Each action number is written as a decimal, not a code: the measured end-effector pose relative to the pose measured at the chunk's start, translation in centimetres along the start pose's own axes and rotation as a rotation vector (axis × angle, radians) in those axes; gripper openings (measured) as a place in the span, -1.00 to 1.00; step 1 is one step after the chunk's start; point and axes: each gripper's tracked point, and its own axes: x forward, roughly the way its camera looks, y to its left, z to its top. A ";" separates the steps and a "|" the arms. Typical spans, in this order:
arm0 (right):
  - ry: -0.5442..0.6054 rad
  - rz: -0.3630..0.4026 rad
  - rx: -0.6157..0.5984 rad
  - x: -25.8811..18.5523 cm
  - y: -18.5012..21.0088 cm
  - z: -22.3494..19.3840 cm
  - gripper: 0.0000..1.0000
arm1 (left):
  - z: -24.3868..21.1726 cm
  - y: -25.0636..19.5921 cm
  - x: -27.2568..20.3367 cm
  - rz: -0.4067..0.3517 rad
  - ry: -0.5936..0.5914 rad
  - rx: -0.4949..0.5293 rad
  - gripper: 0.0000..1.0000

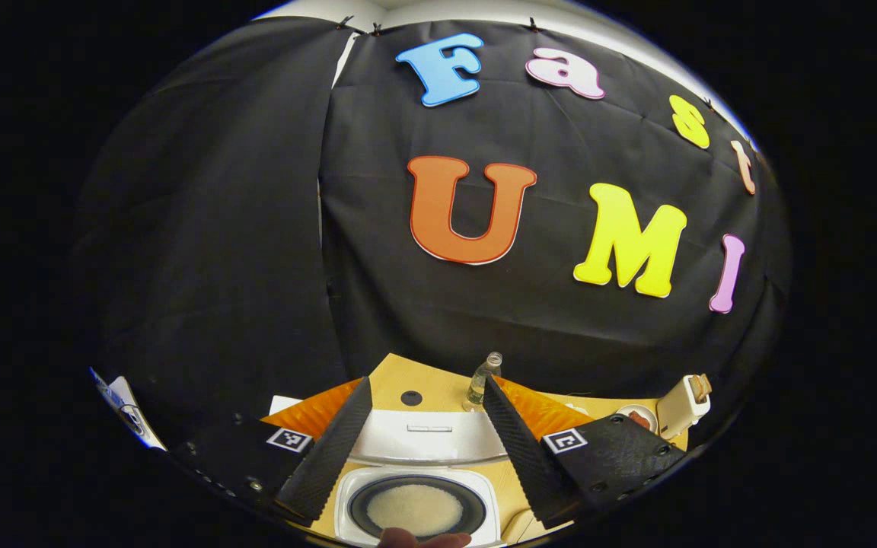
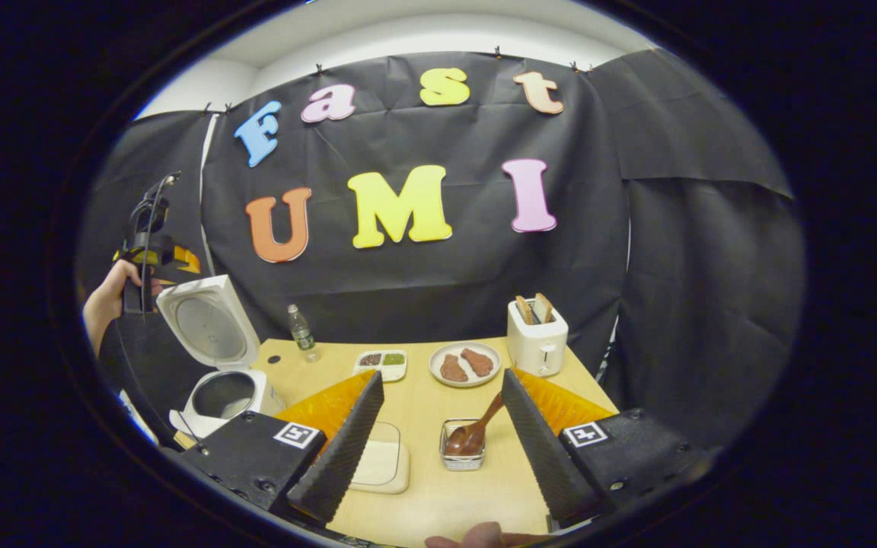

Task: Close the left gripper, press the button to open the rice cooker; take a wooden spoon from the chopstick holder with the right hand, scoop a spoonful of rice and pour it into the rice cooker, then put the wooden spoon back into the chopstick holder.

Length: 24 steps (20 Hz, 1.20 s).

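Open white cooker point(image 2: 225, 380), far left on the table.
Wooden spoon point(image 2: 476, 428) leans in a wire holder point(image 2: 462, 449) at centre.

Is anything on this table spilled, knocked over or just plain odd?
Nothing stands out. The rice cooker stands with its lid up, the wooden spoon leans in its holder, the bottle and toaster are upright, and I see nothing spilled on the table.
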 end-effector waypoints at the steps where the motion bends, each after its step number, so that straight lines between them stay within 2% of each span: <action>1: 0.005 -0.001 -0.005 -0.2 0.1 -0.1 1.00 | 0.1 0.2 0.4 0.005 0.007 0.000 0.89; 6: 0.002 0.009 -0.004 -0.4 1.0 0.3 1.00 | -1.2 1.0 0.2 0.034 0.058 0.037 0.91; 9: -0.004 0.015 -0.018 0.3 1.6 0.4 1.00 | -2.0 0.9 -0.9 0.027 0.070 0.072 0.92; 12: -0.008 0.031 0.007 0.7 2.5 0.3 1.00 | -3.5 0.8 -3.1 0.010 0.111 0.061 0.93; 20: 0.050 0.092 0.042 0.5 4.3 -2.5 1.00 | -13.6 0.3 -10.3 -0.004 0.290 0.034 0.92; 24: 0.059 0.108 0.031 0.3 4.7 -2.8 1.00 | -18.8 0.7 -11.9 -0.008 0.380 0.010 0.93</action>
